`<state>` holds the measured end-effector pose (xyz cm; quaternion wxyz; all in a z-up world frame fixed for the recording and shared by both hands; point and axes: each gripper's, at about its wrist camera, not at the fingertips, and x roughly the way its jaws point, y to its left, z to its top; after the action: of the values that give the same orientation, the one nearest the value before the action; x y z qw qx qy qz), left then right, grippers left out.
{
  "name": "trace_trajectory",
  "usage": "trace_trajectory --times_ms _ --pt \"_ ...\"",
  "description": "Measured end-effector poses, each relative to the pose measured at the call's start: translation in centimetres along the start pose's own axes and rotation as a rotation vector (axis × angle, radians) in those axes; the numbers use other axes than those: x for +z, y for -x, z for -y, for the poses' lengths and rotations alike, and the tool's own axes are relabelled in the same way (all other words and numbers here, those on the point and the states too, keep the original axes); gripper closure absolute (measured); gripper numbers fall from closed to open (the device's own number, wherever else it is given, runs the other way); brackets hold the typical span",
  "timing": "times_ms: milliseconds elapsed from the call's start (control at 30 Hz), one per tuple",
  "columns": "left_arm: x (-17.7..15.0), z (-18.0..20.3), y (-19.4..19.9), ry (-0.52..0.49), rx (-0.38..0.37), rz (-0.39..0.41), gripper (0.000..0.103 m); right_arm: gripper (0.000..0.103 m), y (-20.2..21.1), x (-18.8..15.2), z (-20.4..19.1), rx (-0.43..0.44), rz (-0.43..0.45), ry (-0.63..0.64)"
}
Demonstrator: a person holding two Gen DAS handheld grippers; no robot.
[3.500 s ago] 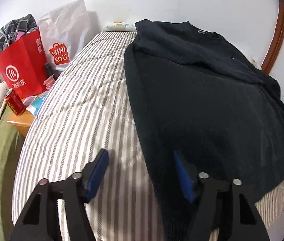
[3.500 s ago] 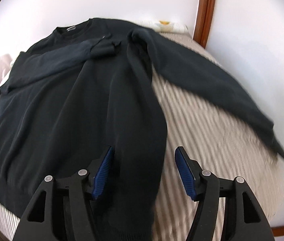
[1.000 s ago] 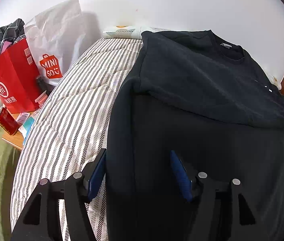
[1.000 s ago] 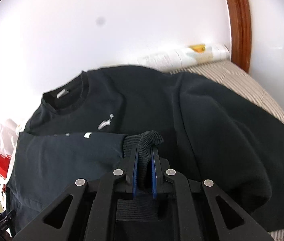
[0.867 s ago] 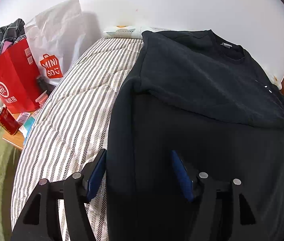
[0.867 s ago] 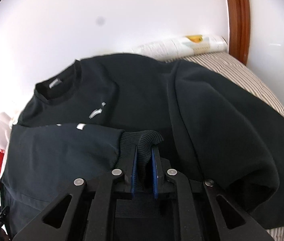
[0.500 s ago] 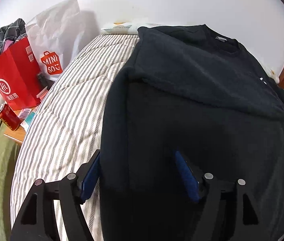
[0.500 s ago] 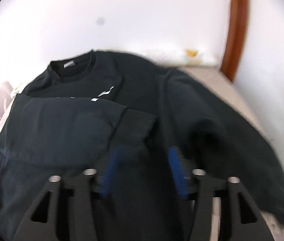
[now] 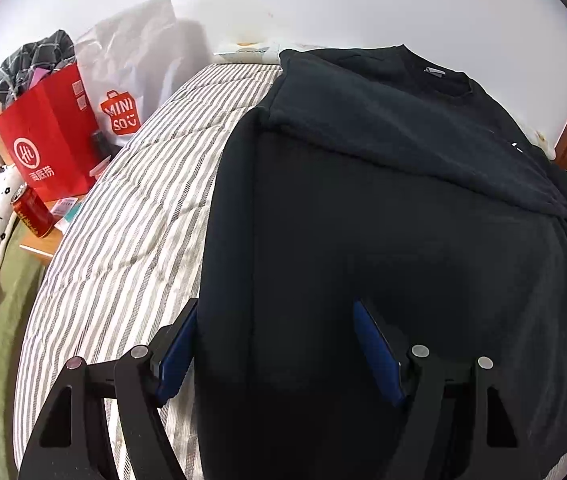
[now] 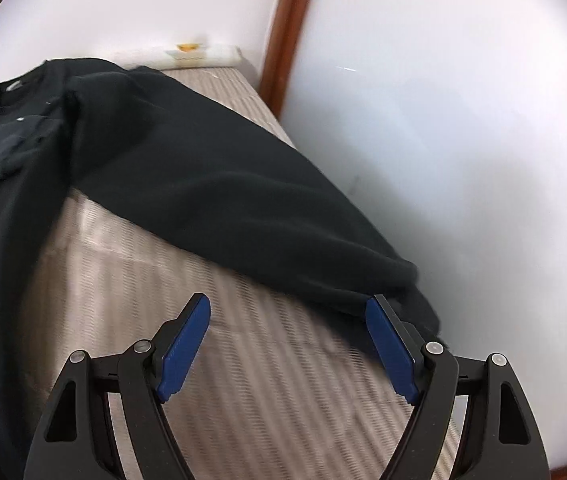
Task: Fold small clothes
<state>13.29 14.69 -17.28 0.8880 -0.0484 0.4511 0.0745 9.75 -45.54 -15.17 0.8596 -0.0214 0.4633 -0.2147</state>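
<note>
Your left-wrist view loses the sweater's (image 9: 403,220) hem under the bottom edge, and the left gripper's (image 9: 279,344) left pad (image 9: 175,356) is partly hidden behind the sweater's side. On your right-wrist view the striped bedcover (image 10: 243,360) is smeared with blur, and the sleeve (image 10: 243,208) cuff slips behind the right gripper's (image 10: 287,344) right pad (image 10: 389,352).

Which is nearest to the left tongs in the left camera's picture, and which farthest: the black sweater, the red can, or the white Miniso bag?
1. Black sweater, lying between the left tongs.
2. Red can, out to the left.
3. White Miniso bag, far left, against the wall.
</note>
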Motion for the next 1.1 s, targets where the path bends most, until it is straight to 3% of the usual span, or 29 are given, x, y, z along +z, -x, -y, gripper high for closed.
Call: trace_trajectory --times_ms 233,300,333,433,500,600,633,867,1100 --pt "-0.2 -0.8 0.3 0.007 0.012 -0.013 0.026 0.027 -1.5 0.7 1.7 -0.047 0.003 -0.025" --pt "-0.6 -1.3 0.7 0.016 -0.002 -0.013 0.029 0.057 -1.5 1.0 1.5 -0.055 0.022 -0.012" --pt "-0.8 -1.4 0.9 0.014 -0.003 -0.007 0.031 0.08 -1.7 1.1 1.4 -0.056 0.02 -0.003" --pt "-1.5 -1.6 1.5 -0.003 -0.012 0.012 0.049 0.091 -1.7 1.7 1.0 -0.077 0.027 0.008" --pt "-1.9 -1.7 2.0 -0.009 -0.047 0.024 0.07 0.092 -1.1 2.1 1.0 -0.087 0.041 -0.011" --pt "-2.5 -2.0 2.4 -0.025 -0.05 0.044 0.089 0.093 1.2 2.8 0.9 -0.077 0.099 -0.034" --pt "-2.6 -1.9 2.5 -0.035 -0.057 0.049 0.091 0.093 2.0 3.3 0.8 -0.07 0.119 -0.044" --pt "-3.3 -2.6 2.9 -0.039 -0.094 0.062 0.09 0.093 7.4 7.5 -2.3 0.049 0.23 -0.072" --pt "-3.0 -3.7 2.5 0.004 -0.179 0.042 0.089 0.093 13.1 11.3 -11.3 0.246 0.346 -0.008"
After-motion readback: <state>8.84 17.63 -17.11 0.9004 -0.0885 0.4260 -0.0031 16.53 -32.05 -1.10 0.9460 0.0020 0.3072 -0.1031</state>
